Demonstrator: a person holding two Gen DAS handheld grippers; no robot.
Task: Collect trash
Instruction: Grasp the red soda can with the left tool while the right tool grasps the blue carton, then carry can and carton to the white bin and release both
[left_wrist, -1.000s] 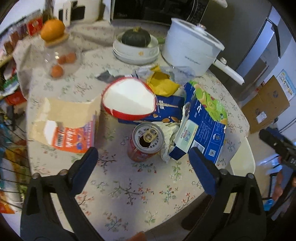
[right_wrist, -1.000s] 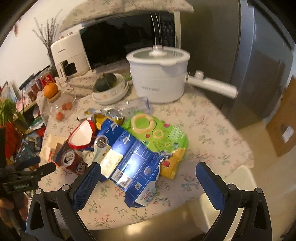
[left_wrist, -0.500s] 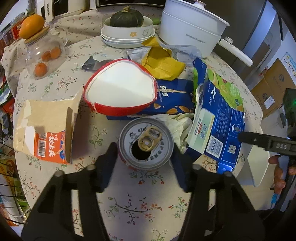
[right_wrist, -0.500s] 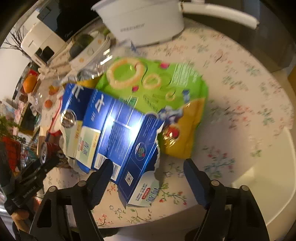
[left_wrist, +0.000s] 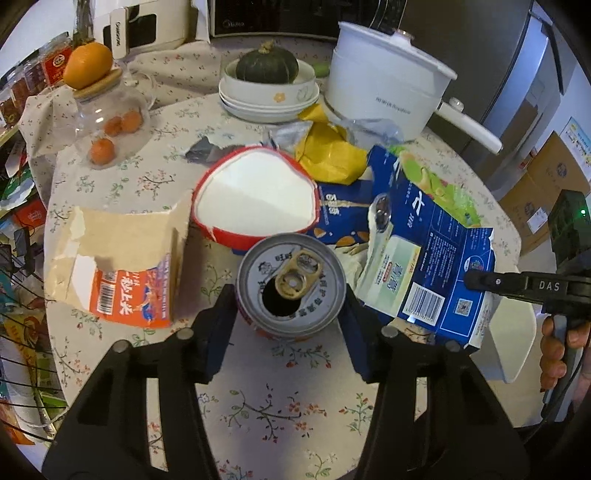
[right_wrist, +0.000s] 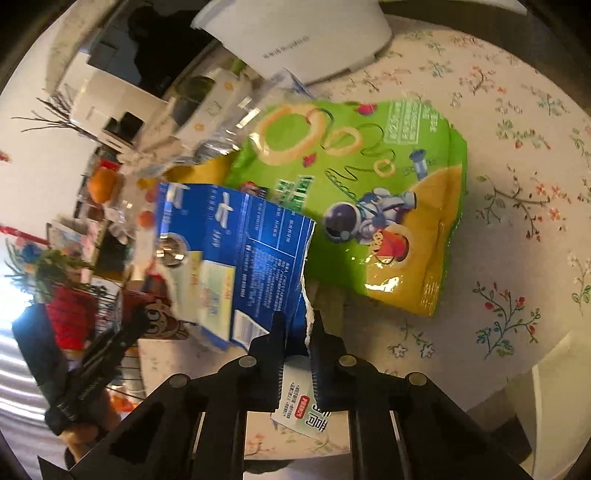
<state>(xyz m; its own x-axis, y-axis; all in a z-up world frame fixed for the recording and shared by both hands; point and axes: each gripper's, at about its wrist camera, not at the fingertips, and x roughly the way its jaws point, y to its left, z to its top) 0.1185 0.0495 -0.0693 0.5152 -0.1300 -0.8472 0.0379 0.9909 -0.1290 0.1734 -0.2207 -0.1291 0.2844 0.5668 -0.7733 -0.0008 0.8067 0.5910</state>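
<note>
My left gripper (left_wrist: 291, 295) grips the opened can (left_wrist: 291, 283), which stands near the table (left_wrist: 258, 398) edge. My right gripper (right_wrist: 298, 345) is closing on the torn near edge of the blue carton (right_wrist: 243, 258), which lies right of the can, overlapping the green bag (right_wrist: 369, 177).

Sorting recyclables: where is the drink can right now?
In the left wrist view the can stands at centre, between the left gripper's fingers, just in front of the red bowl.
</note>
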